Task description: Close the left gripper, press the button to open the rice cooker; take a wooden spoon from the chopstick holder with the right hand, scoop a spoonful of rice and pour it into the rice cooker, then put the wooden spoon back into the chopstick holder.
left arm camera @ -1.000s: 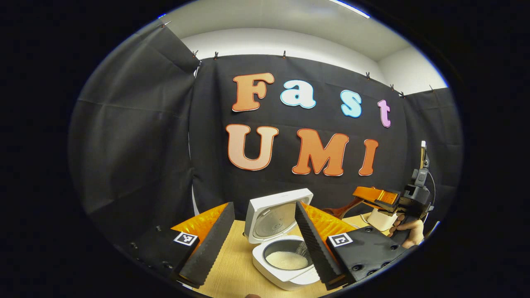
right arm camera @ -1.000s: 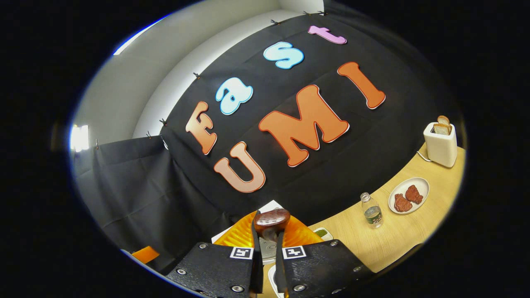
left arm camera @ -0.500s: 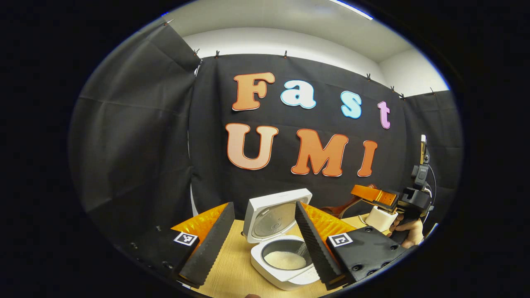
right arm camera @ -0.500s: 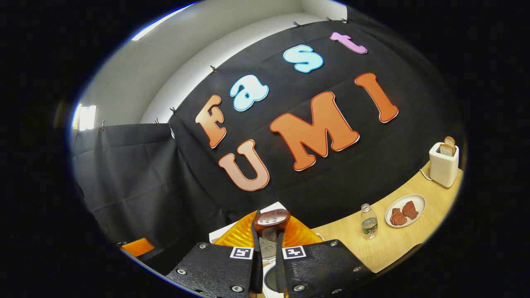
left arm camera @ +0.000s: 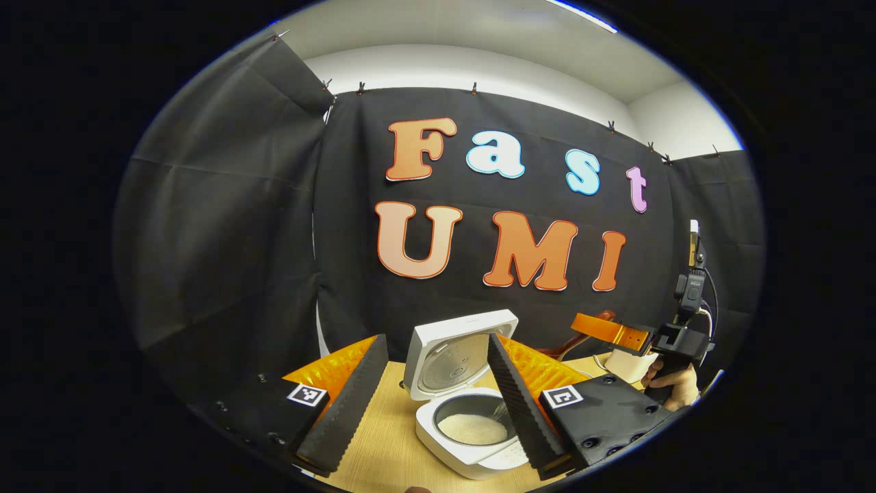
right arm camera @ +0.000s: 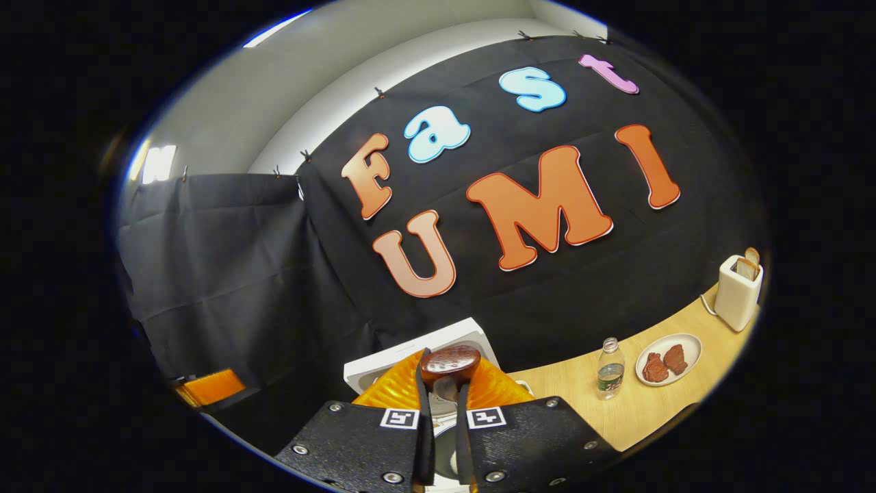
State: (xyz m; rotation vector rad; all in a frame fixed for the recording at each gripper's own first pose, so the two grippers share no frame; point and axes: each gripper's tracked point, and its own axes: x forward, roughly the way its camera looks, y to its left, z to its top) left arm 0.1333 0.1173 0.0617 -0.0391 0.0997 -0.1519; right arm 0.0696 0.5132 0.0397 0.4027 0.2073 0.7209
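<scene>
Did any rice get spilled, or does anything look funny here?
Nothing stands out. The rice cooker sits open on the table, its rice inside the pot. The right gripper holds the wooden spoon. The bottle, plate and toaster stand neatly.

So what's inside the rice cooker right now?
The open rice cooker holds a low mound of white rice in its pot; the left hand-held gripper finger covers the pot's right edge.
</scene>
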